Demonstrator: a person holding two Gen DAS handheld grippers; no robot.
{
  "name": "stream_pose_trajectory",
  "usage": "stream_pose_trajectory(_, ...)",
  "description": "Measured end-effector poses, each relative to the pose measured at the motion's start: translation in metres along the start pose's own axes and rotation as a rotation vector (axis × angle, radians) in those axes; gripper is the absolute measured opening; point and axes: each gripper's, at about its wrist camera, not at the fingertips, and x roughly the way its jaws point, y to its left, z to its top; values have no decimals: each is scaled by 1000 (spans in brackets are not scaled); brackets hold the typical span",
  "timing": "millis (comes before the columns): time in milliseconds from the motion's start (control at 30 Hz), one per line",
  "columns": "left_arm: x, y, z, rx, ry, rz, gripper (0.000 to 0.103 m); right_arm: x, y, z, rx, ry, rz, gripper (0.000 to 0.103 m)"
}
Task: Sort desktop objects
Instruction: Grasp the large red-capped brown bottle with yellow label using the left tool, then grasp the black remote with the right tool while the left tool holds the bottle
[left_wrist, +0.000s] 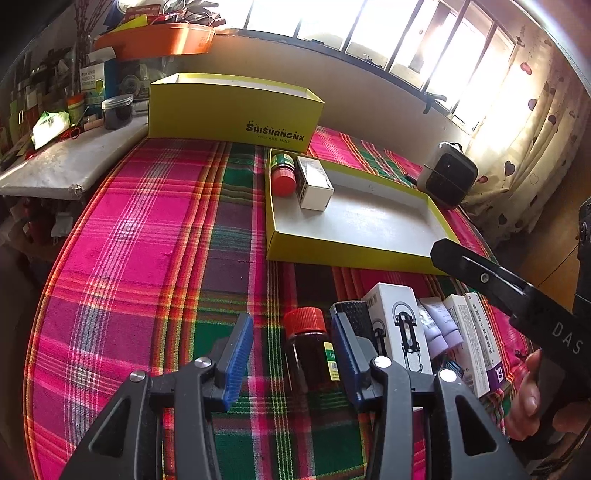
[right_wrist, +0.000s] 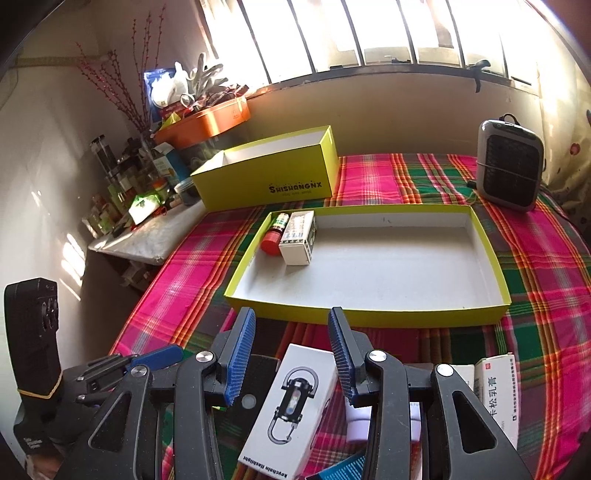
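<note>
My left gripper (left_wrist: 291, 325) is open, its blue pads either side of a brown bottle with a red cap (left_wrist: 308, 350) lying on the plaid cloth. Right of it lie a white keychain-flashlight box (left_wrist: 400, 326) and several medicine boxes (left_wrist: 471, 339). My right gripper (right_wrist: 291, 325) is open above the same flashlight box (right_wrist: 295, 402). A shallow yellow tray (right_wrist: 491, 254) holds a red-capped green bottle (right_wrist: 275, 234) and a white box (right_wrist: 297, 242) in its far left corner. The same tray (left_wrist: 369, 225) shows in the left wrist view.
A taller yellow box (left_wrist: 236, 114) stands empty at the back. A small grey heater (right_wrist: 509, 166) sits at the back right. A cluttered white side shelf (left_wrist: 66, 158) with jars lies to the left. A hand (left_wrist: 528, 398) holds the other gripper at the right.
</note>
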Motion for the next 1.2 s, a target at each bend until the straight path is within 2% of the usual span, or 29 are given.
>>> stream_pose_trajectory(567, 15, -1, -10, -1, 58, -14, 44, -12, -2, -15, 14, 4, 13, 43)
stream_pose_trajectory(700, 18, 2, -11, -4, 60, -18, 42, -9, 1, -16, 9, 14, 16, 43)
stream_pose_trajectory(833, 16, 6, -11, -10, 43, -2, 33, -6, 4, -18, 5, 24, 22, 43)
stream_pose_trajectory(1200, 8, 27, -15, -34, 19, 30, 33, 9, 24, -27, -28, 68, 83, 43)
